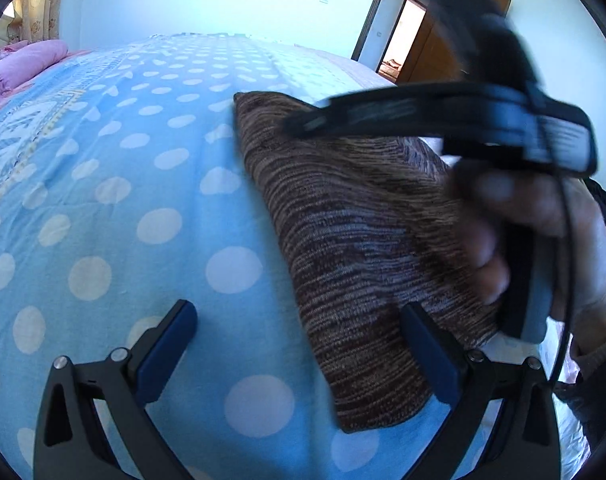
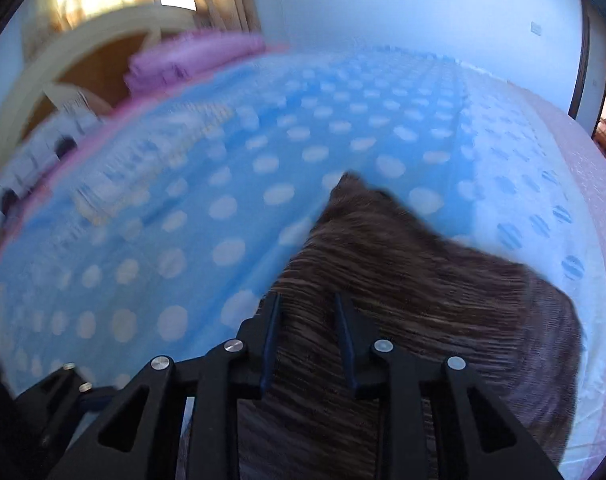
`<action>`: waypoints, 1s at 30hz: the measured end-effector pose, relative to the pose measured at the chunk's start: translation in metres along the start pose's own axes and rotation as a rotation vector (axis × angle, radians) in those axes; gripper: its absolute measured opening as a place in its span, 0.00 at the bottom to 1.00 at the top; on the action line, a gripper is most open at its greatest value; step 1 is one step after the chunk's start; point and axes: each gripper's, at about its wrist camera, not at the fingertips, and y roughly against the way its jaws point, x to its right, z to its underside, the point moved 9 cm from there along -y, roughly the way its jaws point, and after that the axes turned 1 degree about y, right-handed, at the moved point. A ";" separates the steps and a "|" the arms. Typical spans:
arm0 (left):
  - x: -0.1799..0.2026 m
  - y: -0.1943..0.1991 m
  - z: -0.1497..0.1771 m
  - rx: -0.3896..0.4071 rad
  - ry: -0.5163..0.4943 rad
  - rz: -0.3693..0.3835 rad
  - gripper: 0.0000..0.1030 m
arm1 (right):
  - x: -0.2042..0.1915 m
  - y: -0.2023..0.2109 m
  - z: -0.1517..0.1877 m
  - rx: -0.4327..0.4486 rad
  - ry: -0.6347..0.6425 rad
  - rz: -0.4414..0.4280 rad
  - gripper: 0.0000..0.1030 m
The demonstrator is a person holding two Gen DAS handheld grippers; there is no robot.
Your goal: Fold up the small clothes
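Garment position: a brown striped knit garment [image 1: 363, 240] lies folded on the blue polka-dot bedsheet [image 1: 143, 200]. Left gripper [image 1: 299, 320] is spread wide and empty, one finger over the bare sheet, the other at the garment's edge. Right gripper [image 2: 307, 304], held in a hand [image 1: 543, 240], hovers over the garment with jaws slightly parted, gripping nothing. A pink quilt [image 1: 19, 68] lies at the bed's far side.
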 end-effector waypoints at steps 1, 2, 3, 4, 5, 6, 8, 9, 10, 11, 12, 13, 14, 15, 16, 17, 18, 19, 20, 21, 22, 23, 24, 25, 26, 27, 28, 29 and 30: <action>0.000 0.000 0.000 -0.001 0.001 0.000 1.00 | 0.007 0.006 -0.004 0.033 -0.030 -0.001 0.28; 0.001 0.000 0.002 -0.004 -0.002 -0.005 1.00 | 0.022 0.016 -0.005 0.060 -0.086 -0.013 0.28; 0.002 0.000 0.002 -0.007 -0.007 -0.012 1.00 | 0.034 0.021 -0.008 0.076 -0.136 -0.025 0.28; 0.003 -0.001 0.003 -0.010 -0.014 -0.022 1.00 | 0.057 0.028 -0.003 0.088 -0.212 -0.017 0.28; 0.003 -0.002 0.004 -0.017 -0.023 -0.036 1.00 | 0.069 0.030 0.000 0.079 -0.252 0.018 0.28; 0.004 -0.004 0.005 -0.026 -0.034 -0.051 1.00 | 0.084 0.028 0.007 0.059 -0.290 0.069 0.28; 0.006 -0.006 0.006 -0.034 -0.058 -0.081 1.00 | 0.112 0.013 0.032 -0.031 -0.356 0.110 0.28; 0.005 -0.006 0.005 -0.032 -0.058 -0.081 1.00 | 0.113 0.015 0.031 0.000 -0.359 0.089 0.28; 0.004 -0.005 0.004 -0.027 -0.049 -0.068 1.00 | 0.113 0.020 0.030 0.015 -0.360 0.077 0.28; 0.002 -0.003 0.004 -0.021 -0.036 -0.051 1.00 | 0.112 0.022 0.029 0.018 -0.362 0.071 0.30; -0.001 0.000 0.002 -0.009 -0.017 -0.027 1.00 | 0.110 0.025 0.028 0.028 -0.362 0.054 0.41; -0.004 0.005 0.000 0.016 0.014 0.006 1.00 | 0.108 0.032 0.026 0.057 -0.351 0.029 0.48; -0.008 0.010 -0.002 0.045 0.056 0.038 1.00 | 0.109 0.038 0.024 0.088 -0.341 0.031 0.62; -0.013 0.015 -0.004 0.067 0.094 0.055 1.00 | 0.116 0.050 0.026 0.123 -0.333 0.043 0.69; -0.017 0.018 -0.006 0.084 0.125 0.068 1.00 | 0.125 0.060 0.028 0.164 -0.334 0.067 0.69; -0.019 0.018 -0.007 0.082 0.141 0.075 1.00 | 0.133 0.065 0.031 0.179 -0.347 0.074 0.69; -0.019 0.015 -0.007 0.071 0.143 0.069 1.00 | 0.144 0.070 0.036 0.188 -0.377 0.072 0.69; -0.016 0.011 -0.007 0.051 0.131 0.065 1.00 | 0.150 0.073 0.041 0.191 -0.399 0.065 0.69; -0.012 0.008 -0.008 0.039 0.115 0.065 1.00 | 0.162 0.074 0.048 0.186 -0.440 0.054 0.69; -0.008 0.005 -0.008 0.030 0.092 0.059 1.00 | 0.171 0.073 0.054 0.183 -0.473 0.043 0.69; -0.003 0.002 -0.008 0.018 0.066 0.049 1.00 | 0.176 0.073 0.060 0.177 -0.493 0.025 0.69; 0.002 -0.002 -0.007 0.000 0.040 0.033 1.00 | 0.178 0.071 0.063 0.169 -0.506 0.004 0.69; 0.005 -0.006 -0.007 -0.012 0.018 0.019 1.00 | 0.178 0.069 0.067 0.160 -0.513 -0.021 0.69; 0.009 -0.008 -0.008 -0.020 0.001 0.016 1.00 | 0.175 0.062 0.069 0.143 -0.518 -0.054 0.69; 0.011 -0.010 -0.007 -0.027 -0.007 0.017 1.00 | 0.172 0.058 0.071 0.131 -0.517 -0.072 0.69; 0.013 -0.010 -0.008 -0.030 -0.011 0.015 0.99 | 0.169 0.050 0.072 0.111 -0.514 -0.085 0.69; 0.013 -0.013 -0.009 -0.032 -0.013 0.012 0.98 | 0.167 0.048 0.071 0.113 -0.504 -0.082 0.69; 0.014 -0.014 -0.010 -0.033 -0.014 0.014 0.97 | 0.165 0.046 0.068 0.117 -0.498 -0.094 0.68; 0.014 -0.015 -0.010 -0.035 -0.014 0.014 0.97 | 0.162 0.044 0.065 0.117 -0.496 -0.120 0.67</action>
